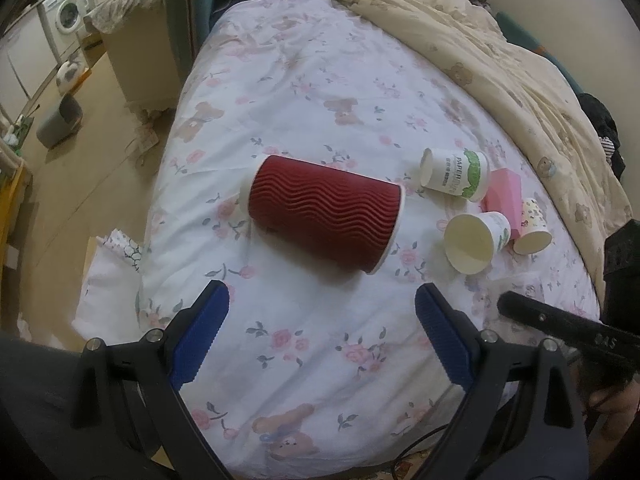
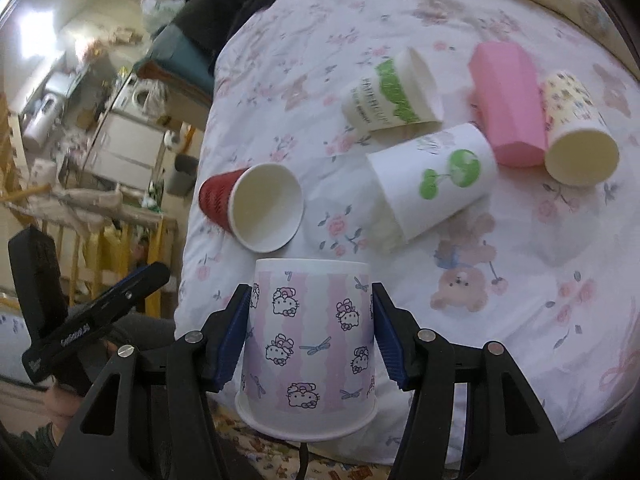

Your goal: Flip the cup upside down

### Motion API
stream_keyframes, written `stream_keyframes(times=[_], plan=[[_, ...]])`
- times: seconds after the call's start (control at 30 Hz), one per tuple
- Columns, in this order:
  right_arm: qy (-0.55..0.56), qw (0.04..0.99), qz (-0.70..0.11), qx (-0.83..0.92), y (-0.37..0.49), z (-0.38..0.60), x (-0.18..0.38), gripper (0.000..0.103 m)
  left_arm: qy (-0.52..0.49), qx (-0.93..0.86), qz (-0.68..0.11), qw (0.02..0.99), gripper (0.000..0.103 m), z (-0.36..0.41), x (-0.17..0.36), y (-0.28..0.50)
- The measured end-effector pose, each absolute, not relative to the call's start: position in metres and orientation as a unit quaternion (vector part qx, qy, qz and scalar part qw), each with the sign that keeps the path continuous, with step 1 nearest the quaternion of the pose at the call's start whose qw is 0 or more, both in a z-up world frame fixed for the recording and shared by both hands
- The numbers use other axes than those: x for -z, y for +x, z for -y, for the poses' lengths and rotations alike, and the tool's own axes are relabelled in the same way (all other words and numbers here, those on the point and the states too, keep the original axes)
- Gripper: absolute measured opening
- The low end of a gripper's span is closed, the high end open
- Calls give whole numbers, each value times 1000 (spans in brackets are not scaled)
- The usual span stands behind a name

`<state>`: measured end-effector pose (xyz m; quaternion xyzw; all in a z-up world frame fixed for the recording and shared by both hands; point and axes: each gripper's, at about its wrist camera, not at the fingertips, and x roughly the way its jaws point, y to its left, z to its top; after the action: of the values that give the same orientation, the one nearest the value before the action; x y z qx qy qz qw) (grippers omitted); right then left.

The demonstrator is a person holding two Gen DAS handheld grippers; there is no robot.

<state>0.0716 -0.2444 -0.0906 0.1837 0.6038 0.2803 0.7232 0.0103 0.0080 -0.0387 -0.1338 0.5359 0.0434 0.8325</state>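
My right gripper (image 2: pixel 312 312) is shut on a white and pink Hello Kitty paper cup (image 2: pixel 310 344), which is upside down with its rim toward me, near the bed's front edge. A red ribbed cup (image 1: pixel 324 212) lies on its side on the floral bedsheet (image 1: pixel 320 80); it also shows in the right wrist view (image 2: pixel 256 208). My left gripper (image 1: pixel 322 308) is open and empty, just short of the red cup. The right gripper's handle (image 1: pixel 560 328) shows at the right of the left wrist view.
Several other cups lie on their sides: a green-print cup (image 2: pixel 392 92), a white cup with green trees (image 2: pixel 432 176), a pink cup (image 2: pixel 508 104) and a yellow patterned cup (image 2: pixel 576 128). A beige quilt (image 1: pixel 500 48) lies along the far side. The bed edge drops to the floor (image 1: pixel 80 184) on the left.
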Motion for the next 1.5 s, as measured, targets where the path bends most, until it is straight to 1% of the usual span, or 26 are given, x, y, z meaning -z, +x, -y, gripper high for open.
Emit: stream_keyframes(times=[0.3,0.43,0.63,0.77,0.9,1.03,1.33,1.5], plan=[[202,727,-592,-282,75,248,86,60,-97,16,-538,837,92,20,40,9],[198,726,-593,-287,74,245,86,60,-124,89,-533,832,92,34,35,4],[194,721,-593,-302,72,239,87,60,-115,158,-531,825,93,61,29,1],[187,722,-585,-319,68,234,81,60,-114,158,-551,811,93,66,40,3],[186,722,-581,-328,66,234,78,60,-122,134,-560,808,93,58,47,6],[162,734,-569,-334,61,230,71,59,-133,122,-572,800,93,49,54,7],[157,739,-564,-334,58,232,66,59,-110,100,-577,803,93,46,57,6],[93,760,-559,-319,68,216,64,59,-96,43,-571,814,93,26,54,3]])
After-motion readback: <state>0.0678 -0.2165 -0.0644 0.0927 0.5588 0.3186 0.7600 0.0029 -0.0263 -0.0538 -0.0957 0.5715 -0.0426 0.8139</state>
